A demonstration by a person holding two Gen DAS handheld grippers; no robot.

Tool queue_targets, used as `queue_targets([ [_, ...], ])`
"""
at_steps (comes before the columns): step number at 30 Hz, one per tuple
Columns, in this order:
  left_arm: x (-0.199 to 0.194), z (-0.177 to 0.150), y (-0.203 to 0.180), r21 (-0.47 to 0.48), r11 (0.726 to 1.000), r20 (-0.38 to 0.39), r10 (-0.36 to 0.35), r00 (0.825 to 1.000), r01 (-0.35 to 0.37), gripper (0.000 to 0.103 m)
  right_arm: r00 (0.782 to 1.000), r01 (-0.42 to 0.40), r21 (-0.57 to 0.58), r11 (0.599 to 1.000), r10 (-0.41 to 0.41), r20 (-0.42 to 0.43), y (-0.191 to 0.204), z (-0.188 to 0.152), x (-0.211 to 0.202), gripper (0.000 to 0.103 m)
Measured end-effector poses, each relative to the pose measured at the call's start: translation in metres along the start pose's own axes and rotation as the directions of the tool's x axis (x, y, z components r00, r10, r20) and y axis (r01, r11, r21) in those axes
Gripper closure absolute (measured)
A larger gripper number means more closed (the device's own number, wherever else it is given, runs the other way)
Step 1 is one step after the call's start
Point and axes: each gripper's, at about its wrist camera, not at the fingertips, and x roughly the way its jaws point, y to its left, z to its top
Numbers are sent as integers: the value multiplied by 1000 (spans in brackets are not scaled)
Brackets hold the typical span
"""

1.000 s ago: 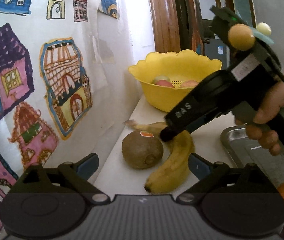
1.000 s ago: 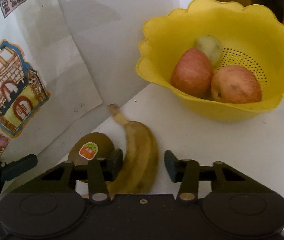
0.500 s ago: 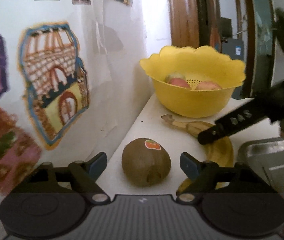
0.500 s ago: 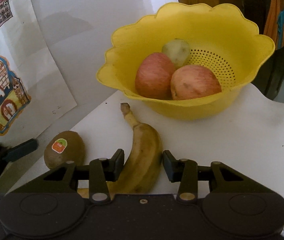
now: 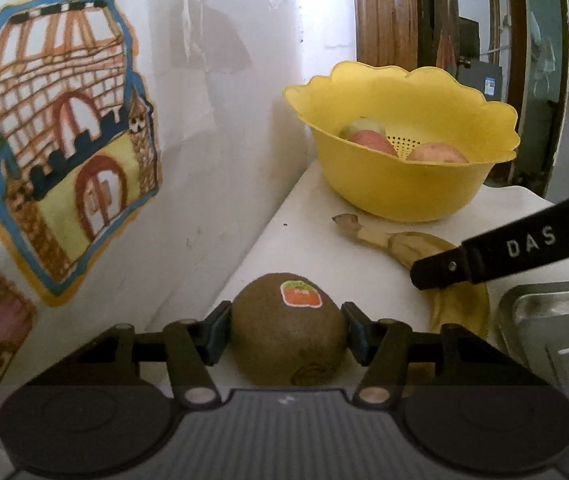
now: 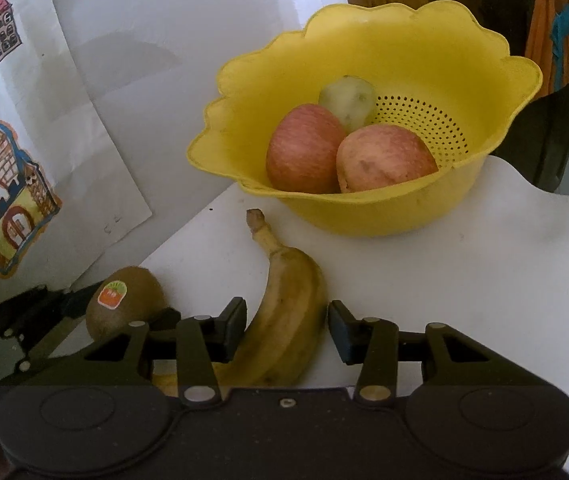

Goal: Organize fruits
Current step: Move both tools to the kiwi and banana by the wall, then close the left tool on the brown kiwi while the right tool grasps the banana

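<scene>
A brown kiwi point(image 5: 288, 332) with an orange sticker lies on the white table, and my left gripper point(image 5: 286, 334) is shut on it, pads against both sides. From the right wrist view the kiwi point(image 6: 124, 308) shows with the left gripper's fingers point(image 6: 24, 328) around it. A spotted banana point(image 6: 284, 312) lies flat beside it. My right gripper point(image 6: 287, 330) is open, straddling the banana's middle with slim gaps. A yellow colander bowl point(image 6: 364, 216) behind holds two red apples point(image 6: 304, 148) and a pale green fruit point(image 6: 348, 100).
A wall with house drawings point(image 5: 68, 140) runs close along the table's left side. A metal tray point(image 5: 544, 320) sits at the right. The right gripper's black finger point(image 5: 504, 256) crosses above the banana point(image 5: 460, 304). Bare white tabletop point(image 6: 484, 272) lies right of the banana.
My left gripper moved forward over the kiwi and closed on it. The right gripper drew back slightly from the bowl, its fingers staying astride the banana at the same width.
</scene>
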Motion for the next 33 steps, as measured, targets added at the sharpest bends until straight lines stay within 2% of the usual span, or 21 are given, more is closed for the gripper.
queue_targets([
  [3,-10,-5,3,-23,1000,-15,-11,1000,11,41,1000,7,10,1000,-7,-19,3,1,-1,54],
  [5,-19,-10,6,-36,999,-23,-21,1000,20,41,999,12,9,1000,-12,-39,8,1,-1,51],
  [10,-54,-33,20,-91,996,-45,-24,999,20,41,996,76,-64,995,-79,-48,33,-5,0,51],
  [14,-89,-55,35,-120,993,-68,-31,997,23,41,995,44,-93,995,-52,-89,52,-11,-2,53],
  [17,-116,-72,47,-137,990,-82,-41,996,30,41,990,14,-182,983,-40,-139,79,-17,-6,53],
  [22,-159,-101,69,-162,986,-100,-41,994,24,41,976,-46,-329,943,-28,-218,125,-34,-13,53],
  [25,-182,-117,79,-162,986,-105,-43,994,26,41,966,-70,-424,903,-45,-256,156,-53,-25,54],
  [28,-205,-133,88,-166,986,-105,-50,993,32,41,966,-72,-514,855,-70,-250,182,-82,-45,54],
  [33,-238,-156,94,-159,986,-91,-68,993,53,41,974,-88,-569,818,-50,-221,206,-128,-87,56],
])
